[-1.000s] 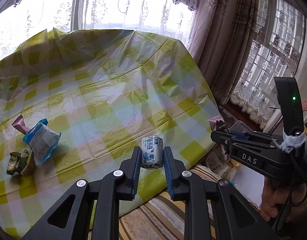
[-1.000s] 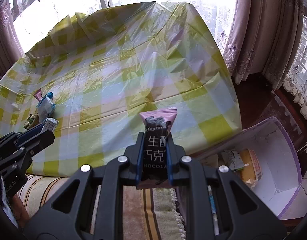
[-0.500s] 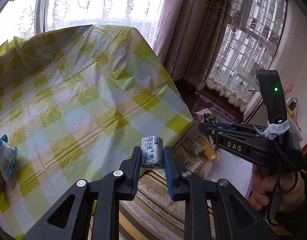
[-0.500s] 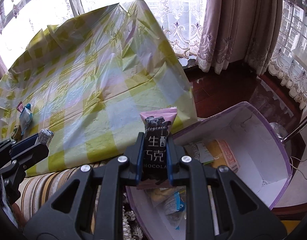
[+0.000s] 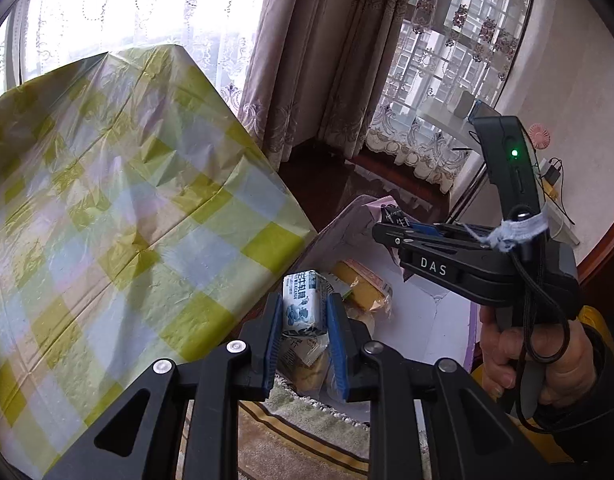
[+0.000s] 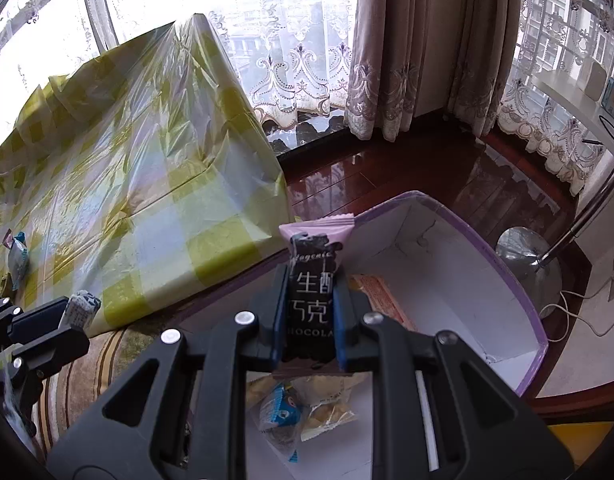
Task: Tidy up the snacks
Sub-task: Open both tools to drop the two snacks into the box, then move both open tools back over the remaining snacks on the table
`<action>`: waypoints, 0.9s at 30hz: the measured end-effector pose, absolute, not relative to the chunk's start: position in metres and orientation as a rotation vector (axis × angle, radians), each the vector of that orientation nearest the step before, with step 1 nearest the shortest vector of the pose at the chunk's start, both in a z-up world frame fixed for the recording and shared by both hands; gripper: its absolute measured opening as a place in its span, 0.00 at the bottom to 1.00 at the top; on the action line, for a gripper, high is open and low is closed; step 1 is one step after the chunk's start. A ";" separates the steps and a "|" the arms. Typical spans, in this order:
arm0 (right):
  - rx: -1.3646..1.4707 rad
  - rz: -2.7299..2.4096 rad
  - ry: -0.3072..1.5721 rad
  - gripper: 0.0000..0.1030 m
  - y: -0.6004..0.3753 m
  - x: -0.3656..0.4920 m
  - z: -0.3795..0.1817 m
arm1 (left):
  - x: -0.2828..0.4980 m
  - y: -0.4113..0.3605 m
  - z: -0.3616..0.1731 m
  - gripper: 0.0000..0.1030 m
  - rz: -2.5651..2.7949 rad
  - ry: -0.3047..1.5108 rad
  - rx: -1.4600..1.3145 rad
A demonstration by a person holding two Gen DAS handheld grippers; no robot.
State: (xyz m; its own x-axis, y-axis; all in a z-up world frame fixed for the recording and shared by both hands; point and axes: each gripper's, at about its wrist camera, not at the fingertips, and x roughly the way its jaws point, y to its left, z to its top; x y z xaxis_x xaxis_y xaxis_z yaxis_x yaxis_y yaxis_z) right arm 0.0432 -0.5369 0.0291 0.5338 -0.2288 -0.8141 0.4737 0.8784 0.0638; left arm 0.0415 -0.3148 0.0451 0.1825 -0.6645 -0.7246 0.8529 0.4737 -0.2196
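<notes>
My left gripper (image 5: 305, 314) is shut on a small white and blue milk candy packet (image 5: 303, 302), held over the near edge of a purple-rimmed white box (image 5: 435, 316). My right gripper (image 6: 309, 308) is shut on a pink and black chocolate packet (image 6: 313, 276), held above the same box (image 6: 459, 280). The box holds several snack packets (image 6: 299, 404). The right gripper (image 5: 387, 228) also shows in the left wrist view, and the left gripper (image 6: 73, 312) in the right wrist view.
A table with a yellow checked plastic cloth (image 5: 119, 208) stands left of the box. A few snack packets (image 6: 17, 256) lie at its far left. A striped rug (image 5: 307, 436) lies below. Curtains (image 6: 411, 40), dark wood floor (image 6: 387, 176) and a lamp base (image 6: 523, 252) lie beyond.
Both grippers have swung right from over the table to above the box, each still holding its packet.
</notes>
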 end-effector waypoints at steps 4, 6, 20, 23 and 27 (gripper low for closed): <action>0.283 -0.455 0.921 0.23 -0.546 0.038 0.025 | 0.034 -0.322 0.047 0.23 -1.119 0.874 0.257; 0.284 -0.467 0.921 0.23 -0.550 0.036 0.024 | 0.032 -0.325 0.047 0.23 -1.135 0.876 0.254; 0.227 -0.544 0.917 0.63 -0.555 0.035 0.027 | 0.036 -0.321 0.046 0.47 -1.152 0.891 0.185; 0.221 -0.541 0.919 0.63 -0.552 0.036 0.027 | 0.039 -0.317 0.047 0.47 -1.140 0.890 0.167; 0.210 -0.531 0.916 0.63 -0.547 0.037 0.030 | 0.045 -0.309 0.049 0.47 -1.110 0.882 0.147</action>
